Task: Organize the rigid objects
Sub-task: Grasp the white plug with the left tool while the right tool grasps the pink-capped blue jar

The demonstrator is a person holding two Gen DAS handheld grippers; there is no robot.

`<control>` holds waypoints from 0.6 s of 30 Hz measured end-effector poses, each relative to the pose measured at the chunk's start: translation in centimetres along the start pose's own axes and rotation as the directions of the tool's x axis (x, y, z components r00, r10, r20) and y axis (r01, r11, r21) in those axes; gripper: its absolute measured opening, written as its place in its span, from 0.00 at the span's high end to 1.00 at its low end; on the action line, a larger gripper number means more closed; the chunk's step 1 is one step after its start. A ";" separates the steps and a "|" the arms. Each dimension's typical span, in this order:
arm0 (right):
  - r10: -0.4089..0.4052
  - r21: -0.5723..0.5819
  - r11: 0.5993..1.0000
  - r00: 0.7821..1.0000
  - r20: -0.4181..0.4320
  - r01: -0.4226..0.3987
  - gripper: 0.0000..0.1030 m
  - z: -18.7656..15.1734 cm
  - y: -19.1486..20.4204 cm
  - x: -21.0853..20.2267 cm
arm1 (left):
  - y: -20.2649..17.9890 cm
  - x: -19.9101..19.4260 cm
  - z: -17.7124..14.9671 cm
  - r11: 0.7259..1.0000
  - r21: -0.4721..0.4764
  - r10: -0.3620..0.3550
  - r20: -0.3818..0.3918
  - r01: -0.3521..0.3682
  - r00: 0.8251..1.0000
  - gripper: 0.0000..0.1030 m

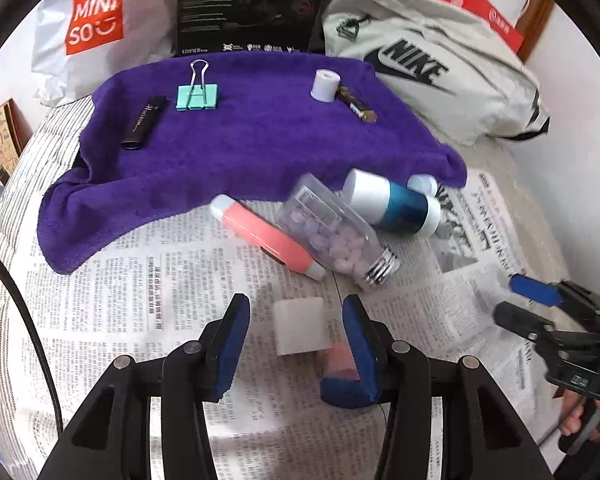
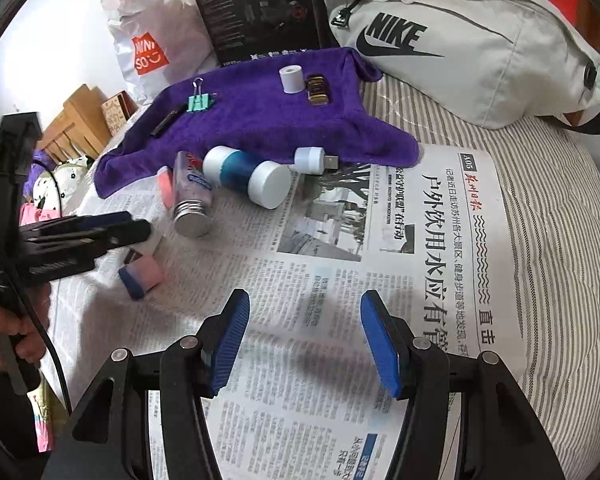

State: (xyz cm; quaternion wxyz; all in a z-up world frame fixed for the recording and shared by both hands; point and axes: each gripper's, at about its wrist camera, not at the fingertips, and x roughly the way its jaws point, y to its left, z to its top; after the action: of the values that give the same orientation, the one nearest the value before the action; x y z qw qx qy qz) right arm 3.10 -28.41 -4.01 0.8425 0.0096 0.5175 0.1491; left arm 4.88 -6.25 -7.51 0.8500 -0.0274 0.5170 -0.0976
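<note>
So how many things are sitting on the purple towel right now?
4, left to right in the left wrist view: a black tube at the left, a teal binder clip, a small white cap and a brown wrapped bar right beside it. Folds could hide more.

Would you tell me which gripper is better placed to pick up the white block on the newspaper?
Left. The left gripper is open with the white block between its fingers; the right gripper frames bare newspaper.

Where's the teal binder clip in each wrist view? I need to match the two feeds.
Left wrist: the teal binder clip sits upper left of centre, on the purple towel.
Right wrist: the clip is smaller, upper left, near the towel's far-left edge.
Shared landmark: the black tube lying just left of it.
</note>
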 end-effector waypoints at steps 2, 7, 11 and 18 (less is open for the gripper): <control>0.002 -0.006 1.000 1.000 0.005 -0.002 0.44 0.0 0.2 -0.2 | -0.5 0.5 -0.1 0.999 0.023 0.026 -0.012 -0.026 1.000 0.55; 0.002 -0.018 1.000 1.000 0.014 -0.002 0.44 -0.1 0.5 -0.4 | -0.1 1.0 -0.5 0.995 0.045 0.089 -0.022 -0.088 0.996 0.55; 0.012 -0.008 1.000 1.000 0.004 -0.012 0.44 -0.3 0.6 0.1 | 0.6 0.9 -0.4 0.997 0.031 0.068 -0.019 -0.067 0.998 0.56; 0.017 -0.001 1.000 1.000 -0.012 -0.017 0.44 0.1 0.4 1.2 | -0.4 1.1 -0.3 0.996 0.078 0.035 -0.003 -0.035 0.999 0.73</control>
State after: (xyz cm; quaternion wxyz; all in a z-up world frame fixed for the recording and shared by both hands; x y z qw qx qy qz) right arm 3.64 -27.72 -4.96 0.8382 0.0128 0.5222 0.1568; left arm 5.10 -6.86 -8.54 0.8507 0.0151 0.5152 -0.1029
